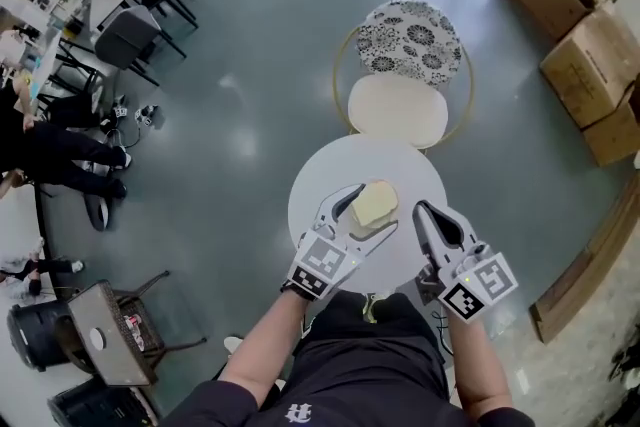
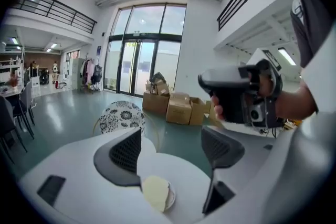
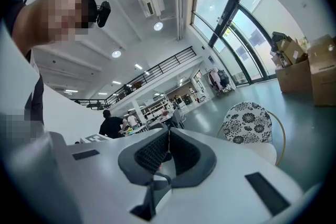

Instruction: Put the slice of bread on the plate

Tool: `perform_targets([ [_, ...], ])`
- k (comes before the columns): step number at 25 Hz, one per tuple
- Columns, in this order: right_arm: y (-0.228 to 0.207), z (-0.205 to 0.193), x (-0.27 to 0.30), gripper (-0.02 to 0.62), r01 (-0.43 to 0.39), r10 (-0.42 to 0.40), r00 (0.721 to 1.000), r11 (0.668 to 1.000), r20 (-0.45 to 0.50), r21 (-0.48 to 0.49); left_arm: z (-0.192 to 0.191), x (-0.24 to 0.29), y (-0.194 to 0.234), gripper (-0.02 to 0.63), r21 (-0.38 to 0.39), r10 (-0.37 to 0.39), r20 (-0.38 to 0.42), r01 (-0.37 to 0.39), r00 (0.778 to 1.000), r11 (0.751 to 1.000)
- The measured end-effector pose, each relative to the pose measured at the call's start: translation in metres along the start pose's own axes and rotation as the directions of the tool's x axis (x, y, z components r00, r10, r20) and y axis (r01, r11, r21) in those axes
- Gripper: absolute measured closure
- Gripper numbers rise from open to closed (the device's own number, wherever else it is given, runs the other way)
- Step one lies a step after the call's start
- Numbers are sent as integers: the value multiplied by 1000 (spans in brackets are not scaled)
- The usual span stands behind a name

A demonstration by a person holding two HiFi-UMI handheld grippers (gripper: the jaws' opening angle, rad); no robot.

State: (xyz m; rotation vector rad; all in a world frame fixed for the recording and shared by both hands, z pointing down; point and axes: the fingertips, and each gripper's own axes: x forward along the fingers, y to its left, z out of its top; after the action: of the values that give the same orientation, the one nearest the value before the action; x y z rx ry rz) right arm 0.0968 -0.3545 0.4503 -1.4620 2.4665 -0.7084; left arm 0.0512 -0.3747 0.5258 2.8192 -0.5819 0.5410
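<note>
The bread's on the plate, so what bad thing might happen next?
1. The left gripper hangs open just above the bread slice. A dip or a sideways swing might knock it off the plate.
2. The slice covers nearly the whole small plate and seems to stick out past its rim, so a bump to the table might slide it off.

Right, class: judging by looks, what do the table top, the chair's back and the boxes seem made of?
Table top: probably white laminate or painted board; smooth, even, seamless surface. Chair's back: likely fabric; matte black-and-white floral print. Boxes: brown cardboard, matte, with folded flaps.
</note>
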Motion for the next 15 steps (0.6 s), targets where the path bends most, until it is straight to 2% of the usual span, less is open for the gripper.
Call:
perform_targets([
  [3,15,16,-4,588,-8,7,1000,999,-5,-39,44,-22,-15,297,14,12,90,-13,996,1000],
  [7,31,38,-7,588,-23,22,1000,997,-6,-75,92,-49,-24,384,-8,50,200,-49,979,999],
  [11,50,51,-10,588,-48,47,999,993,-9,-107,122,-72,-32,435,-18,80,261,-78,962,997],
  [15,67,63,-13,588,-78,79,997,988,-2,-136,143,-90,-38,536,-30,134,308,-131,942,991],
])
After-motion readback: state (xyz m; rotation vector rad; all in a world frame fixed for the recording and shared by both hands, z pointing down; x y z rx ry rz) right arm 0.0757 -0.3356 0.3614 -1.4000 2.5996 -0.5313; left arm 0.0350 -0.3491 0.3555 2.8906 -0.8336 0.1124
